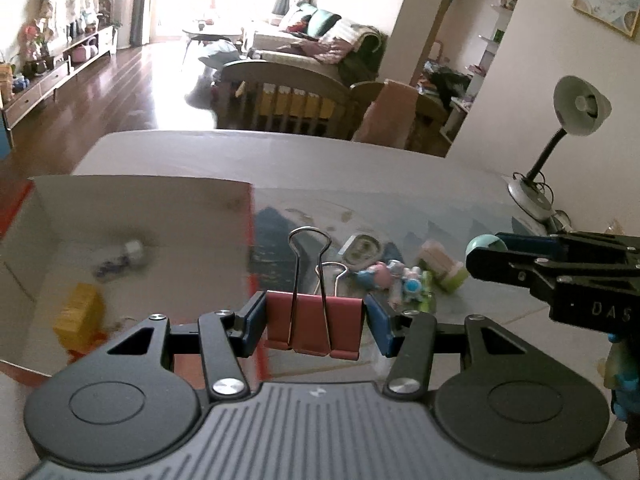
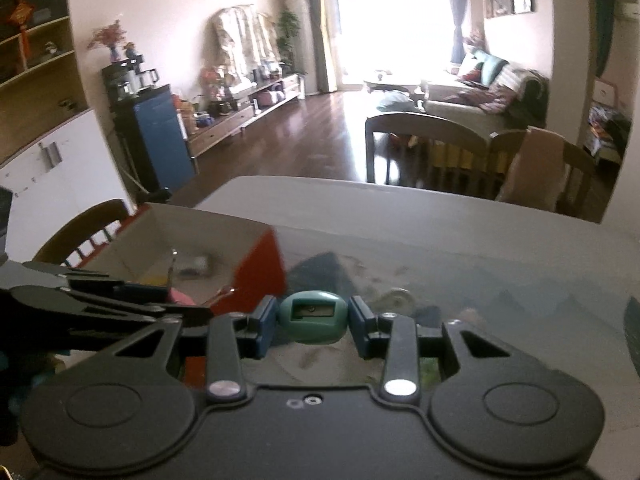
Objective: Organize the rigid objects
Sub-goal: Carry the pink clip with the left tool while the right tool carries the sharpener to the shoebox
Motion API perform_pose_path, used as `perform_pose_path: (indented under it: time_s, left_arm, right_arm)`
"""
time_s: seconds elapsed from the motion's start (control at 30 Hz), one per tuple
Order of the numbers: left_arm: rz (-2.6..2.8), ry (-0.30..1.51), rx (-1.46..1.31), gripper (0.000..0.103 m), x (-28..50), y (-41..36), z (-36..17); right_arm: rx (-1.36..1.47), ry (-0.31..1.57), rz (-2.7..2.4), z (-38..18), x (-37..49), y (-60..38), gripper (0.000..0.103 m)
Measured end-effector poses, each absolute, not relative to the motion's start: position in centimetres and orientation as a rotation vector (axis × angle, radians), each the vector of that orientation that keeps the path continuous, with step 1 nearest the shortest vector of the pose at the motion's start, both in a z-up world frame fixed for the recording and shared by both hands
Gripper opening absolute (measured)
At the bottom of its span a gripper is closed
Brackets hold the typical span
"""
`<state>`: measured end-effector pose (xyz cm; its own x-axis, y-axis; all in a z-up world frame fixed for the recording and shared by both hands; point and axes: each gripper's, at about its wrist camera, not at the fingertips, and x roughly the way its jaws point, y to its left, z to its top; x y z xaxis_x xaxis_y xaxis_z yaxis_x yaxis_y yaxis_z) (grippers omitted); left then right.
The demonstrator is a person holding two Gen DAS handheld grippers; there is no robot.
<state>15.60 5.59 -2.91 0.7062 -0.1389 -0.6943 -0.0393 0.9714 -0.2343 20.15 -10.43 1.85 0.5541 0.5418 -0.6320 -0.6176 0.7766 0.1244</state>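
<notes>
My left gripper (image 1: 316, 320) is shut on a red binder clip (image 1: 316, 328) with its wire handles standing up, held above the table beside the box's right wall. My right gripper (image 2: 313, 320) is shut on a green pencil sharpener (image 2: 313, 316); in the left wrist view it shows as a teal lump (image 1: 486, 245) at the right gripper's tips. An open red box with a pale inside (image 1: 140, 208) stands at the left, holding a yellow block (image 1: 80, 316) and a small blurred item (image 1: 120, 260). Small pastel toys (image 1: 400, 276) lie on the table past the clip.
A desk lamp (image 1: 576, 108) stands at the table's back right against the wall. A grey oval item (image 1: 362, 250) lies near the toys. Chairs (image 1: 280, 96) sit behind the far table edge. The left gripper (image 2: 100, 304) reaches in at the left of the right wrist view, by the box (image 2: 256, 264).
</notes>
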Motion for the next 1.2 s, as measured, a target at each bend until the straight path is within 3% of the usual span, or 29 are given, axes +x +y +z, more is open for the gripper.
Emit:
perform_pose_path:
  time_s: [0.6, 1.2]
  left_arm:
    - [0.018, 0.792, -0.214, 0.053, 13.3, 16.2, -2.0]
    - [0.114, 0.899, -0.113, 0.053, 18.2, 23.4, -7.2]
  right_arm:
    - [-0.142, 0.698, 0.744, 1.7, 17.6, 0.1, 0.038]
    - [-0.295, 0.843, 0.703, -5.9, 19.8, 8.6, 0.038]
